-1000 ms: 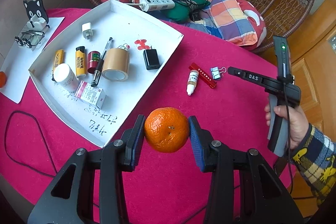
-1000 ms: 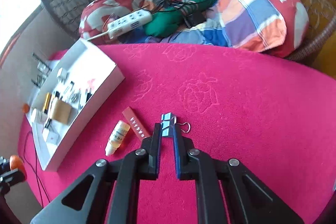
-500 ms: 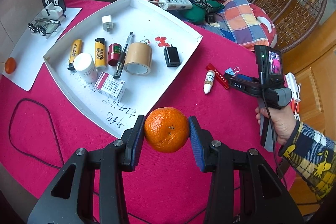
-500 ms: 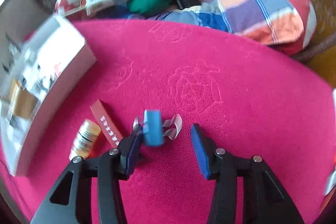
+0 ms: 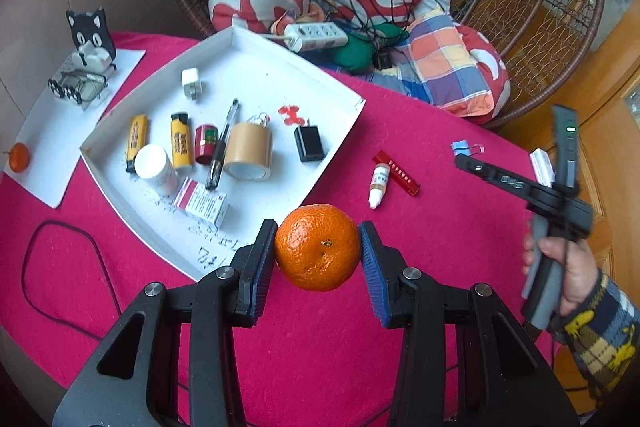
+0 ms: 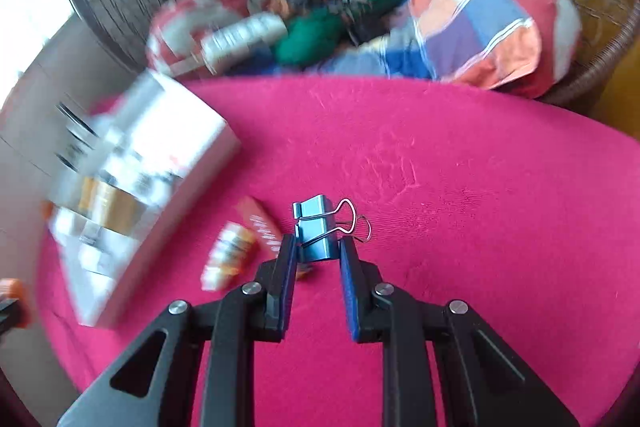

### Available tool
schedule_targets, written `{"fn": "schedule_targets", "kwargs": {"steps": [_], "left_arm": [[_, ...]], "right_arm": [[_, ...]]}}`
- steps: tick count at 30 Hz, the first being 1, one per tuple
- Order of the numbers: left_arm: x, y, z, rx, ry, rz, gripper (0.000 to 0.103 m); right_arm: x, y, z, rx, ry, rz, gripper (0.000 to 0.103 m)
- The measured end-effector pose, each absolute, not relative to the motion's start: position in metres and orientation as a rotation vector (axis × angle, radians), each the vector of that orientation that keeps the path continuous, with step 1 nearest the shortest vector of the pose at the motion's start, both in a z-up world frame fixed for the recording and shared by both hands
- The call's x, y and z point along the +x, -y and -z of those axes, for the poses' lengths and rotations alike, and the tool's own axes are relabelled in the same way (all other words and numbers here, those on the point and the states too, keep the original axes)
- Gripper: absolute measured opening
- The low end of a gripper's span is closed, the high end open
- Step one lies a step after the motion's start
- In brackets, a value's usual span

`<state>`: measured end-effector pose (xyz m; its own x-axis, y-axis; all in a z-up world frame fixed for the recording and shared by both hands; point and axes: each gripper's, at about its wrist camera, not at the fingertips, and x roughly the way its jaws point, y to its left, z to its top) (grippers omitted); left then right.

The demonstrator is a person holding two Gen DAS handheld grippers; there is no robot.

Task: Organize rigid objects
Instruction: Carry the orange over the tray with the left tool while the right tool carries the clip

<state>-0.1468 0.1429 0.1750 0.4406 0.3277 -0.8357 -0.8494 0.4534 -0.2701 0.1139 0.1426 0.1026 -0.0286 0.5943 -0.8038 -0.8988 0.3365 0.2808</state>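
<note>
My left gripper is clamped on an orange, both pads pressed against its sides at the widest part and the fruit held clear above the red tablecloth. It feels to me like a firm but yielding thing: the peel is dimpled and gives the pads some bite, yet too hard a squeeze would likely bruise it, so I judge a light hold across the middle is right.

My right gripper is closed down on a blue binder clip, the jaws nearly together with the clip's folded steel body wedged between them. Whether it is off the cloth I cannot tell, since that view is smeared with motion. The clip is light, stiff and smooth-sided; the flat body is the place to pinch, because the wire handles sticking out on the right would swivel and slip.

Further out, just left of the clip, lie a small dropper bottle and a red bar. Left again is the white tray, with tape, lighters, a pen and chargers in it.
</note>
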Motion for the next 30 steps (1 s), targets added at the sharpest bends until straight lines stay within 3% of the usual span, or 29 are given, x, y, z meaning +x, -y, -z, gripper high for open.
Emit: {"fn": "schedule_targets", "kwargs": {"steps": [13,30], "left_arm": [[-0.148,-0.151,-0.243,-0.612,-0.677,-0.836,0.041],[-0.169,-0.170,-0.253,-0.583,-0.675,-0.762,0.041]], "right_arm": [[0.068,-0.084,-0.252,-0.092,-0.757,-1.465,0.020],[0.023,-0.085,-0.268,-0.067,-0.736,-1.433,0.020]]}}
